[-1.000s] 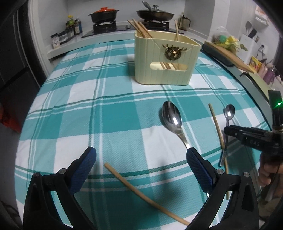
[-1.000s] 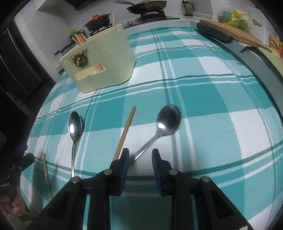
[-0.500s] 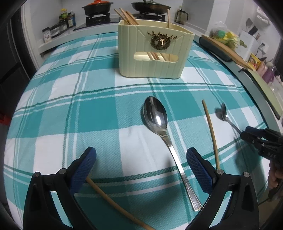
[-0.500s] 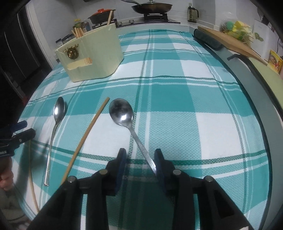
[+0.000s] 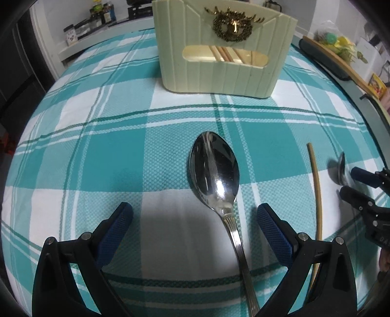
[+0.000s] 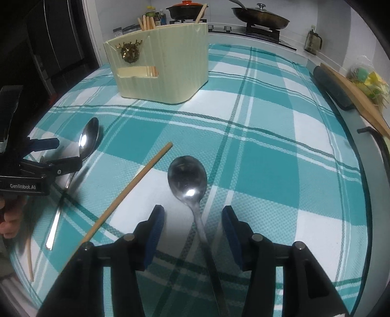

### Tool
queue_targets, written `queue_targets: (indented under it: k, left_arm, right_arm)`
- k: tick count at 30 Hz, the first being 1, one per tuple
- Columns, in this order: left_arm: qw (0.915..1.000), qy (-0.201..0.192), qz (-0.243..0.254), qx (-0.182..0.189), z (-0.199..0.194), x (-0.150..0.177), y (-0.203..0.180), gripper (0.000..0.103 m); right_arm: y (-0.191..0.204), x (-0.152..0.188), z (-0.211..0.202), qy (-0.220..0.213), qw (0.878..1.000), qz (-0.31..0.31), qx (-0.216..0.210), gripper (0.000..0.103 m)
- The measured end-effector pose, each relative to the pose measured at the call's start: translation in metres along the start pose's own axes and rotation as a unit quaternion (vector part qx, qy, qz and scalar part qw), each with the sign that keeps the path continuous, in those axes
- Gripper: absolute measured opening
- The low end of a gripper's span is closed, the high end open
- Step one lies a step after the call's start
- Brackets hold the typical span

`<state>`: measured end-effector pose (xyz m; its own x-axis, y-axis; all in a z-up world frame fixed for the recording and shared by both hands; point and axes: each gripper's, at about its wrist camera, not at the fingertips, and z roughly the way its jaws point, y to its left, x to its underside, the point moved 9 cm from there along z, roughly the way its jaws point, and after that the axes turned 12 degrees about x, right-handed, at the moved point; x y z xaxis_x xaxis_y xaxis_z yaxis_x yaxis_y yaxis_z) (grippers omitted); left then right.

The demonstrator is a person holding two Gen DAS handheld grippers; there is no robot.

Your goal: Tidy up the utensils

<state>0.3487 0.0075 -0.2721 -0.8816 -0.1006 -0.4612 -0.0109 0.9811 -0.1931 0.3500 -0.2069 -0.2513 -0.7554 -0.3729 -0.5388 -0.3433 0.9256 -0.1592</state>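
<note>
While the right claw point(image 6: 192, 234) is opening, with its blue pads standing apart on either side of a spoon's handle and touching nothing, a small spoon point(image 6: 187, 180) is seen lying flat on the teal and white checked cloth point(image 6: 268, 170) of the worktop, bowl pointing to the far side. Just left of that spoon a wooden chopstick point(image 6: 129, 192) is laid at a slant, its far tip close to the spoon's bowl. Further left, a large spoon point(image 5: 214, 170) is found between the widely parted fingers of the left claw point(image 5: 195, 234), which is held low over it; the handle runs back under the claw nearer the right finger, and no pad is pressed on it. In the right wrist view another chopstick point(image 6: 29, 261) is glimpsed at the near left edge, partly hidden behind the left claw. Well beyond all the loose pieces, on the far part of the cloth, a cream utensil holder point(image 6: 163, 70) with a gold stag emblem is set upright, and several chopsticks point(image 6: 146, 23) are stood in it, their lower ends visible through the slot in its front wall. Behind the worktop a stove with a red-lidded pot point(image 6: 186, 9) and a lidded pan point(image 6: 260, 17) can be made out.
</note>
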Motion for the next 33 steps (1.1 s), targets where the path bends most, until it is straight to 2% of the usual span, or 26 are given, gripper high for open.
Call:
queue_targets:
  k: [7, 9, 11, 12, 13, 17, 20, 27, 33]
  left_arm:
    - [0.9997, -0.018, -0.011, -0.008, 0.010, -0.020, -0.001, 0.103]
    - [0.9996, -0.024, -0.011, -0.006, 0.008, -0.019, -0.002, 0.097]
    - [0.9990, -0.044, 0.005, -0.003, 0.002, -0.019, -0.007, 0.072]
    - [0.9986, -0.051, 0.015, 0.001, 0.000, -0.020, -0.010, 0.063]
    - [0.9982, -0.055, 0.022, 0.004, -0.002, -0.022, -0.014, 0.042]
    - [0.9973, -0.060, 0.013, 0.040, -0.008, -0.024, -0.014, 0.042]
    - [0.9945, -0.083, 0.012, 0.062, -0.026, -0.026, -0.013, 0.042]
    - [0.9849, -0.145, 0.024, 0.092, -0.091, -0.024, -0.022, 0.042]
    - [0.9778, -0.178, 0.025, 0.107, -0.131, -0.019, -0.023, 0.042]
  right_arm:
    - [0.011, -0.027, 0.019, -0.030, 0.999, -0.020, 0.011, 0.052]
    - [0.012, -0.029, 0.020, -0.035, 0.999, -0.015, 0.009, 0.052]
    - [0.008, -0.028, 0.019, -0.037, 0.999, -0.002, 0.010, 0.048]
    - [0.005, -0.028, 0.019, -0.041, 0.999, 0.004, 0.017, 0.038]
    - [0.003, -0.028, 0.018, -0.044, 0.999, 0.011, 0.019, 0.034]
    - [-0.002, -0.029, 0.015, -0.047, 0.998, 0.034, 0.015, 0.034]
    - [-0.007, -0.033, 0.000, -0.063, 0.997, 0.050, 0.010, 0.034]
    - [-0.020, -0.040, -0.061, -0.109, 0.991, 0.079, 0.005, 0.034]
    - [-0.022, -0.042, -0.104, -0.141, 0.985, 0.098, 0.006, 0.034]
